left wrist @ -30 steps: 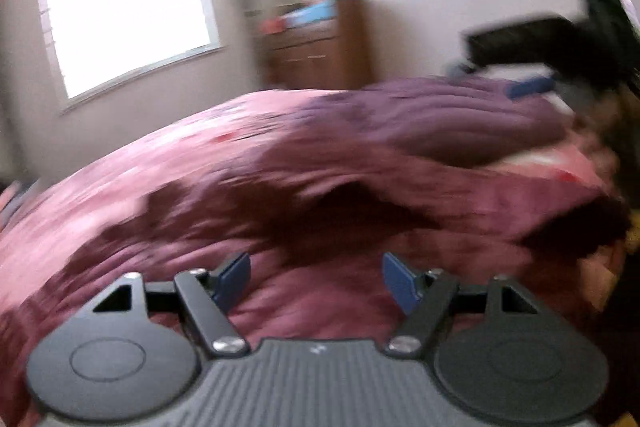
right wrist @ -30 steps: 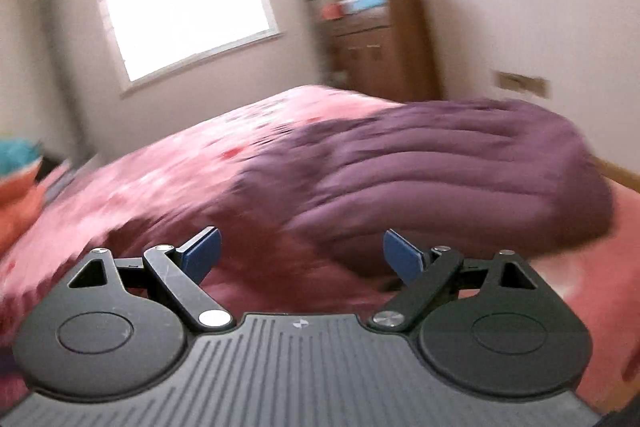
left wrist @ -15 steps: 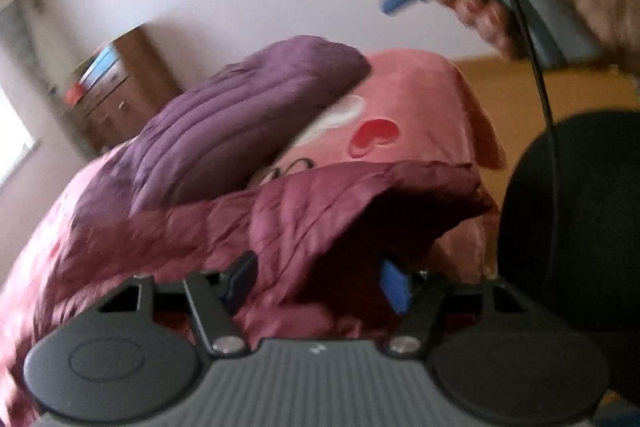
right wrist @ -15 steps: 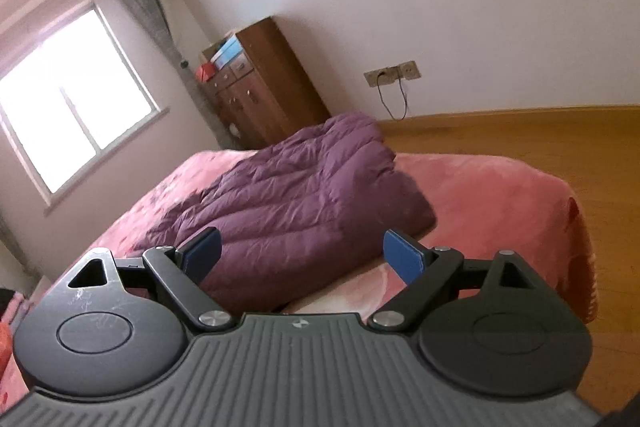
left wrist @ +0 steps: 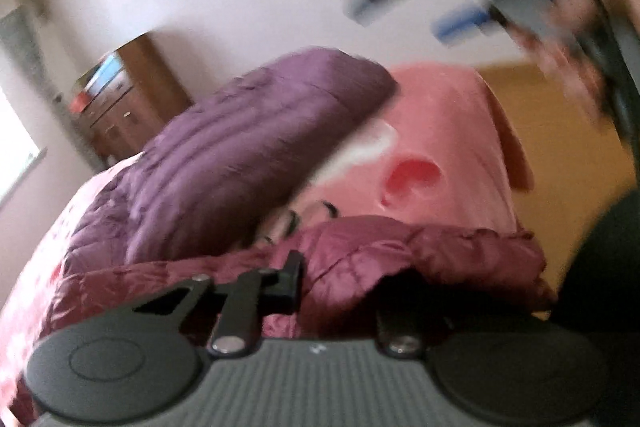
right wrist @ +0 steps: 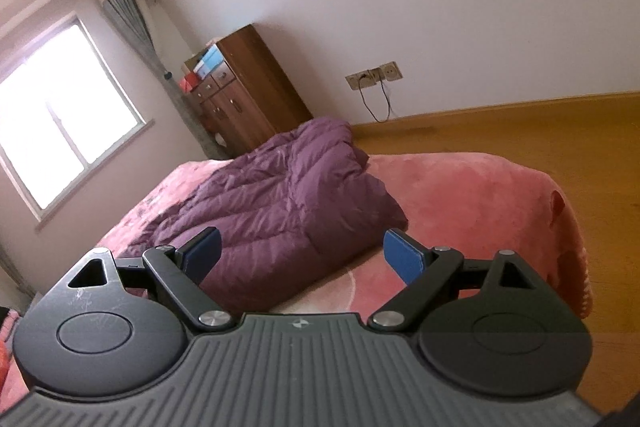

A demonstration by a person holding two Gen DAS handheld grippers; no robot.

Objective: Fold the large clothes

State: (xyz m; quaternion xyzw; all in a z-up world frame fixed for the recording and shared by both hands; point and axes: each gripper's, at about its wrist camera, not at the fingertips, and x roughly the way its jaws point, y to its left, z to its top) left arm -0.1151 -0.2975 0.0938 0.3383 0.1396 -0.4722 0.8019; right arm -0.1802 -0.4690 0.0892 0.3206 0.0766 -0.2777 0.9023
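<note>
The left gripper (left wrist: 332,287) has its jaws buried in a fold of the maroon jacket (left wrist: 400,251) — apparently pinching it, though fabric hides one finger. The right gripper (right wrist: 300,259) is spread wide and holds nothing, raised well above the bed (right wrist: 460,195). The jacket lies crumpled along the near edge of the bed, likely gripped there to draw a flap over. A purple down coat (right wrist: 288,195) lies in a heap farther back — beside it the pink cover is bare, which gives room for folding. Past the bed's edge lies the wooden floor (right wrist: 520,131).
</note>
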